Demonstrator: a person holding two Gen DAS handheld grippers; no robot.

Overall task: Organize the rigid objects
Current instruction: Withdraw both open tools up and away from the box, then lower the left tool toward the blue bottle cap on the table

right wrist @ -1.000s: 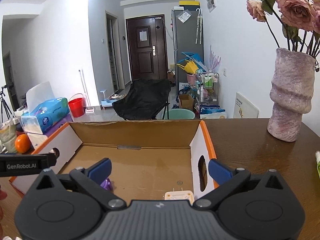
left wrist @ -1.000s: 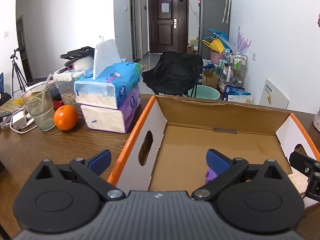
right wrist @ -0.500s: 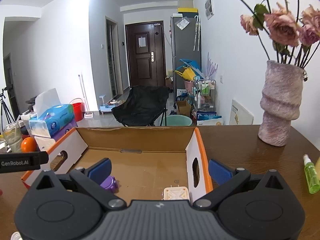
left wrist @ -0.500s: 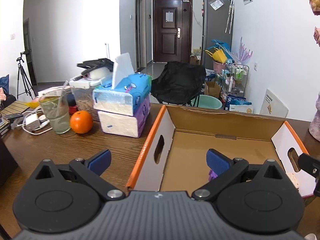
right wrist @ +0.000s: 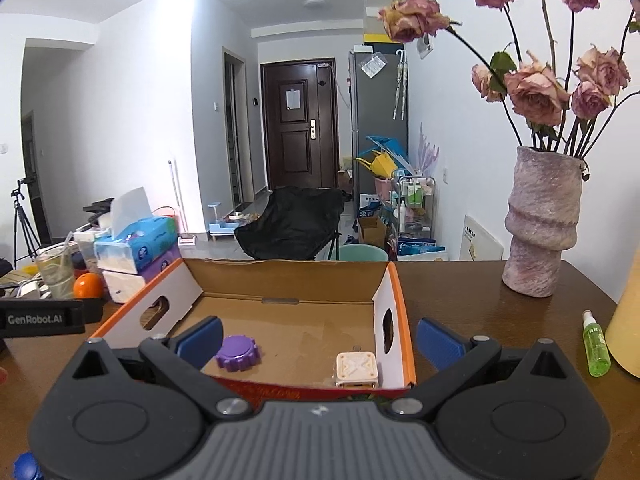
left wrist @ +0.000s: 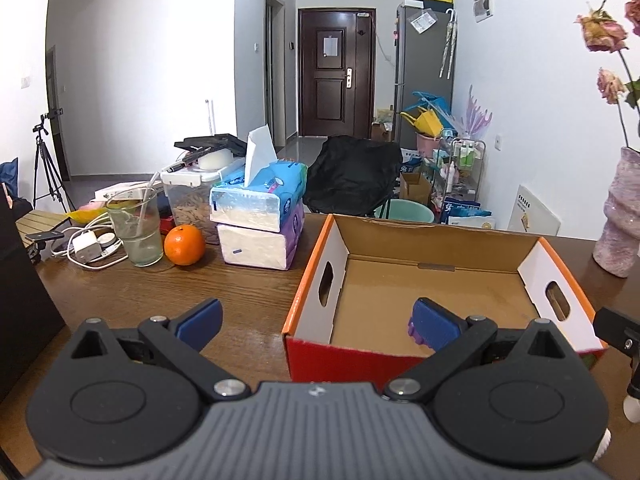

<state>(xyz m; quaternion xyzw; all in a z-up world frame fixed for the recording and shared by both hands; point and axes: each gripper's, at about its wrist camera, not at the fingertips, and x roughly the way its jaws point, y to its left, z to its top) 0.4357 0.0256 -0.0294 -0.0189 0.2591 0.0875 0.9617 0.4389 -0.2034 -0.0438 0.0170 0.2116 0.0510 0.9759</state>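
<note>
A brown wooden table (left wrist: 120, 296) is carrying everything here, and the open cardboard box (right wrist: 280, 276) with orange edges and oval hand-holes is sitting on it, straight ahead of both tools. To the far left of the box, two tissue packs (left wrist: 260, 216) are lying stacked, with an orange (left wrist: 184, 245) and a drinking glass (left wrist: 135, 230) standing just beside them. On the far right a rough pink vase (right wrist: 540, 224) is holding dried roses, and nearer on that side a small green spray bottle (right wrist: 595, 346) is standing upright. The left gripper (left wrist: 316, 320) is hovering low before the near left corner of the box, its blue pads spread wide apart and gripping nothing. The right gripper (right wrist: 318, 338) is hanging over the near wall of the box, its pads likewise wide apart and empty. Inside the box, a purple gear-shaped piece (right wrist: 239, 353) is lying flat on the floor at near left (only its edge is peeking out in the left view), and a small cream cube-like item (right wrist: 357, 369) is sitting at the near right corner, close to the side wall.
</note>
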